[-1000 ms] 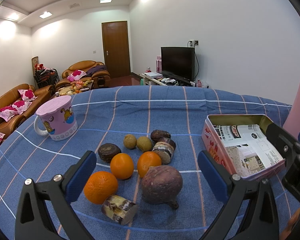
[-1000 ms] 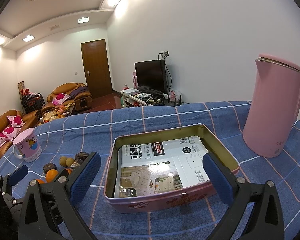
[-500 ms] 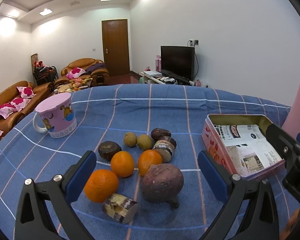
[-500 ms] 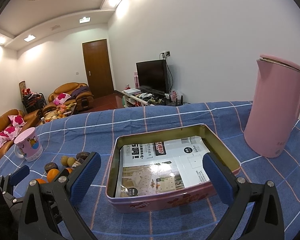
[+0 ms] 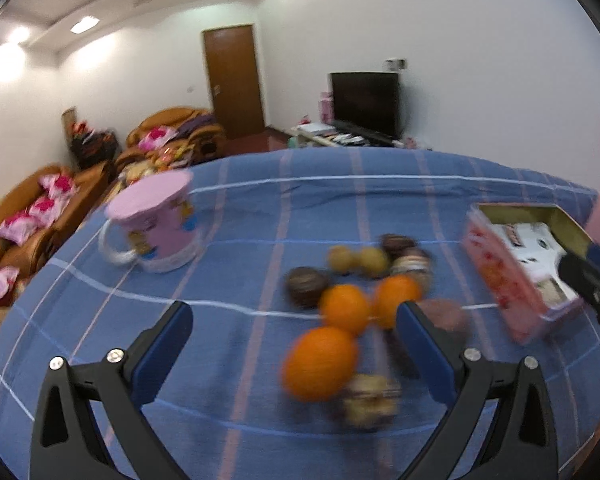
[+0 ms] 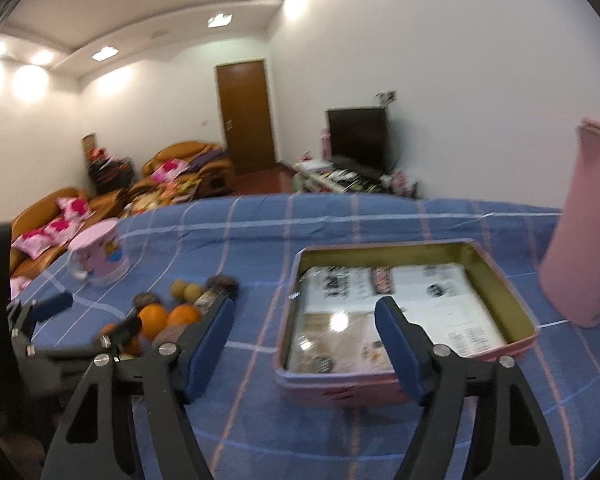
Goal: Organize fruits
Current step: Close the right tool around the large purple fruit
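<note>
A cluster of fruit lies on the blue checked cloth: three oranges (image 5: 320, 362), a big purple-brown fruit (image 5: 446, 316), a dark round fruit (image 5: 306, 284) and two small yellow ones (image 5: 374, 260). My left gripper (image 5: 292, 320) hovers open just short of them, the nearest orange between its fingers, untouched. The pink tin (image 6: 380, 245), lined with printed paper, holds no fruit. My right gripper (image 6: 306, 312) hangs over the tin's near left corner; its jaws are closing with nothing pressed between them. The fruit cluster (image 6: 168, 316) shows at its left.
A pink mug (image 5: 156, 224) stands at the cloth's back left. A tall pink kettle (image 6: 584, 236) stands right of the tin. Two cut brown-and-cream pieces (image 5: 364, 402) lie among the fruit. Sofas, a door and a television lie beyond the table.
The left view has swung left, so the fruit now sits right of centre and is blurred. The right gripper's jaws have narrowed and it has turned left; the kettle slid to the frame edge.
</note>
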Motion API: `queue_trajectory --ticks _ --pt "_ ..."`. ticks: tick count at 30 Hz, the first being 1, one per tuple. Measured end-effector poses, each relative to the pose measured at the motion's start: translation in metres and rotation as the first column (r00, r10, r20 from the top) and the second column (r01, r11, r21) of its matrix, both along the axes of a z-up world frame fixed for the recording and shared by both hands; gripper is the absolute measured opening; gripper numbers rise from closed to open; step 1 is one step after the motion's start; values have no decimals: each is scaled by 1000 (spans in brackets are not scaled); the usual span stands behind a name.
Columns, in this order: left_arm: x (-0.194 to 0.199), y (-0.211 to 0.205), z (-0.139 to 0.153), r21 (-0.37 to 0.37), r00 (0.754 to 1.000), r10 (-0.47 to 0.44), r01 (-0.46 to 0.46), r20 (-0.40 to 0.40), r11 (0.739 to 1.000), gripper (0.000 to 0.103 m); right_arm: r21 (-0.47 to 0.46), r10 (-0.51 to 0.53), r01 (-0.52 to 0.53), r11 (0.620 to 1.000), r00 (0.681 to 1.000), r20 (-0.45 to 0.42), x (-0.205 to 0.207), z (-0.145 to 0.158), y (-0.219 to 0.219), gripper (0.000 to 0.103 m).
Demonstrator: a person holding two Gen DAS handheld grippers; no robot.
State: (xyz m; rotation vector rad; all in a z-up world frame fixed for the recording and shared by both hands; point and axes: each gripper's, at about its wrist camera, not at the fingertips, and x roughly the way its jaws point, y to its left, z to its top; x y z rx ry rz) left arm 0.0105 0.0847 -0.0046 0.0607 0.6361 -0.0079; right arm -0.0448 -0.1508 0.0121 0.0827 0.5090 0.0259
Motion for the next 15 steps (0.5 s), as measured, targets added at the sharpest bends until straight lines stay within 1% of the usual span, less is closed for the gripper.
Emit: queue_trajectory --ticks 2,3,7,10,13,15 --pt "1 19 0 -21 999 41 -41 -3 999 103 -1 30 -30 1000 999 -13 2 -2 7 74" --pt "2 33 1 -44 998 61 -61 -9 997 103 0 49 -49 999 999 -17 2 -3 11 74" --pt "3 58 -2 -94 996 85 -86 -20 992 103 11 128 -128 992 991 -48 6 -7 26 74" --pt "1 55 -3 -87 999 37 -38 -17 996 103 6 178 -179 984 979 -97 16 -15 45 74" --pt "-6 40 -4 -41 999 -40 40 -8 998 103 -10 209 -212 977 968 -137 29 -22 62 74" --pt "-11 37 -4 -22 998 -67 67 -3 998 103 6 224 -226 974 960 -170 41 -27 70 74"
